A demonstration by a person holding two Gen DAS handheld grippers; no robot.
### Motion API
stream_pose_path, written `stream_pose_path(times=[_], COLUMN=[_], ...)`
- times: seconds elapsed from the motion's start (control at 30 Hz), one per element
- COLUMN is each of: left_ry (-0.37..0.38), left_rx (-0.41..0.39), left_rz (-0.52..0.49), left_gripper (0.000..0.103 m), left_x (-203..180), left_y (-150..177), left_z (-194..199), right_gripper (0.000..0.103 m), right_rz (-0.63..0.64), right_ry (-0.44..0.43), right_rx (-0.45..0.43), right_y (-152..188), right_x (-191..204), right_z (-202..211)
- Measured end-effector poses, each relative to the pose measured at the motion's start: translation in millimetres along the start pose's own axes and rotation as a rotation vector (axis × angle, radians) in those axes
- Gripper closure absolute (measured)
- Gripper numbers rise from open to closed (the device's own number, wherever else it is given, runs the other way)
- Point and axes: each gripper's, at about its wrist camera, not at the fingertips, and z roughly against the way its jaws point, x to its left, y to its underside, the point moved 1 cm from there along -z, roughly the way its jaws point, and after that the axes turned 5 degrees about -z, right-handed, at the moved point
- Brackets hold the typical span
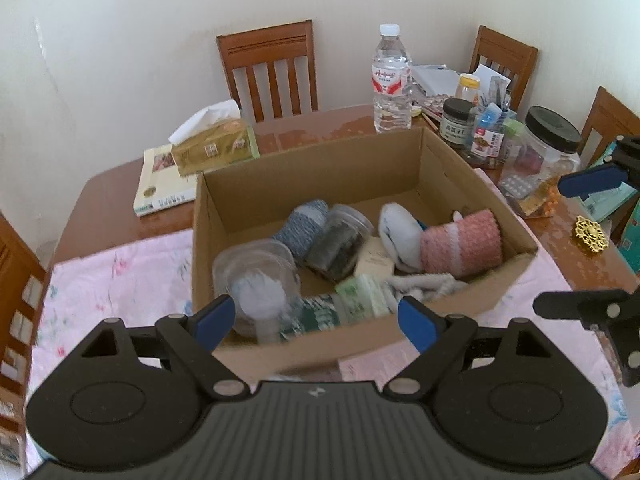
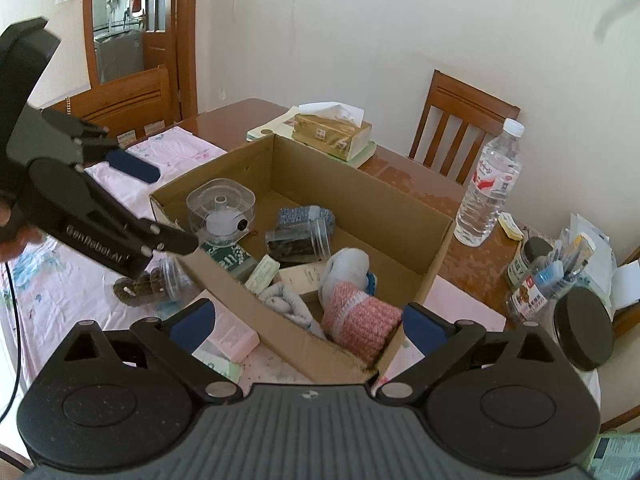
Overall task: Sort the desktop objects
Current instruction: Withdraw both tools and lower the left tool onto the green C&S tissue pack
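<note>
An open cardboard box [image 1: 460,168] [image 2: 400,208] stands on the table. Inside lie a clear plastic container [image 1: 256,276] [image 2: 220,208], a blue-grey knitted roll [image 1: 306,224], a dark-filled jar [image 1: 340,244] [image 2: 298,240], a white sock [image 1: 400,236], a pink knitted piece [image 1: 464,244] [image 2: 360,320], a green packet [image 1: 360,294] and grey cloth. My left gripper [image 1: 316,324] [image 2: 160,204] hovers open and empty over the box's near left corner. My right gripper [image 2: 308,326] [image 1: 580,244] is open and empty at the box's right end.
Outside the box, on the pink cloth [image 2: 52,300], lie a dark-filled jar [image 2: 148,284], a pink box [image 2: 232,332] and a green packet [image 2: 220,368]. A water bottle [image 1: 392,80], tissue box [image 1: 216,144], book [image 1: 160,188], several jars [image 1: 548,148] and a gold ornament [image 1: 592,236] crowd the table. Chairs surround it.
</note>
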Motion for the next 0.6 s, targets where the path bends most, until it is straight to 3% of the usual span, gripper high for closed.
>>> stream_pose_path(times=[0.27,0.6], left_ry=[-0.003,0.010], left_rx=[0.033,0.109], left_rz=[0.078,0.208], left_gripper=[0.014,0.014], left_x=[-25,-54], left_y=[25,56], left_z=[-2,-26], right_gripper=[0.001,0.001], right_rz=[-0.028,-0.163], right_ry=[0.041,0.059], right_rx=[0.008,0.060], right_y=[31,75], right_x=[-1,-8], right_z=[13,18])
